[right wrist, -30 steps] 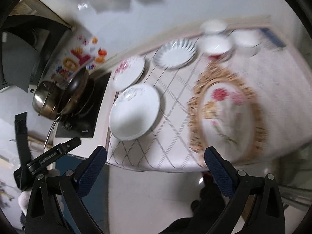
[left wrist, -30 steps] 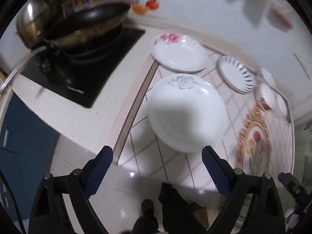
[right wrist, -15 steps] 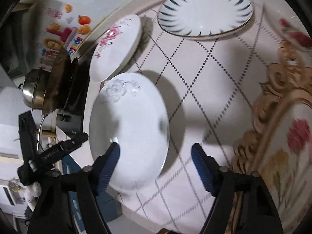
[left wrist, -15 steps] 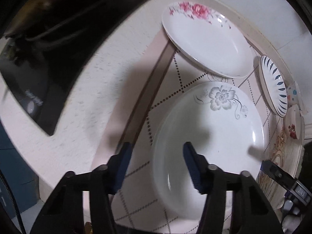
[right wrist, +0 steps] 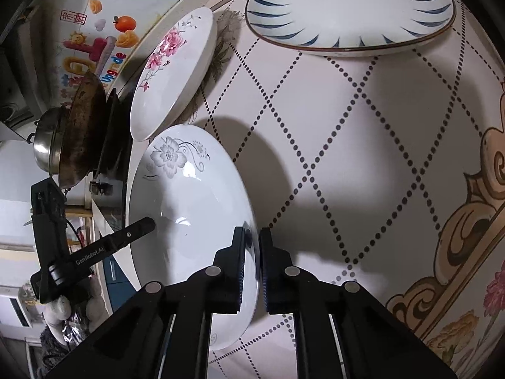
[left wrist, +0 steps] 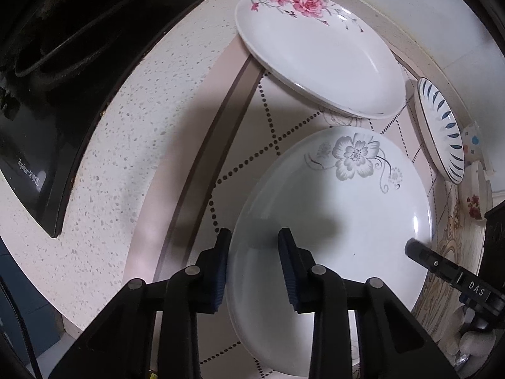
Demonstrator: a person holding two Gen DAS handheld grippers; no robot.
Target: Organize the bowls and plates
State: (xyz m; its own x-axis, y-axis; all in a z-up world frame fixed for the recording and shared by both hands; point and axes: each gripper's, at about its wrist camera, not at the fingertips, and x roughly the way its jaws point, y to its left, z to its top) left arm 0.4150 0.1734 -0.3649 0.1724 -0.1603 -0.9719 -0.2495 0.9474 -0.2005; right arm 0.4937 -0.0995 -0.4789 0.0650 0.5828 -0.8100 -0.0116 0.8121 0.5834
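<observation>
Both grippers are on the grey-flower plate [left wrist: 344, 218], which lies on the patterned mat [right wrist: 363, 145] close to the mat's front edge; I take it as my landmark.

Right gripper [right wrist: 252, 244]: jaws pressed together on the plate's right rim, one pad inside the well, one outside. Pinch looks complete.

Left gripper [left wrist: 254, 246]: jaws closing, straddling the plate's left rim. The outer pad sits against the rim's outside; the inner pad stands over the well, and I cannot tell whether it bears on the glaze yet.

Risks, as I judge them:
- Glazed rim, narrow pads. If I lift before the left side has closed fully, the plate may pivot on the right pinch and slip.
- Uneven rise of my two hands would tilt the plate and load one pad only.
- The plate's front lip is near the counter edge; a slide toward me could send it over the edge.

Room around the plate:
- Behind it, the pink-rose plate [left wrist: 318, 53] lies just beside the far rim, nearly touching. No sliding backward.
- Back right, the blue-striped plate [right wrist: 347, 9] is a little further off.
- Left, bare speckled counter [left wrist: 132, 132], then the black hob [left wrist: 72, 72].
- Straight up looks like the clearest exit.
</observation>
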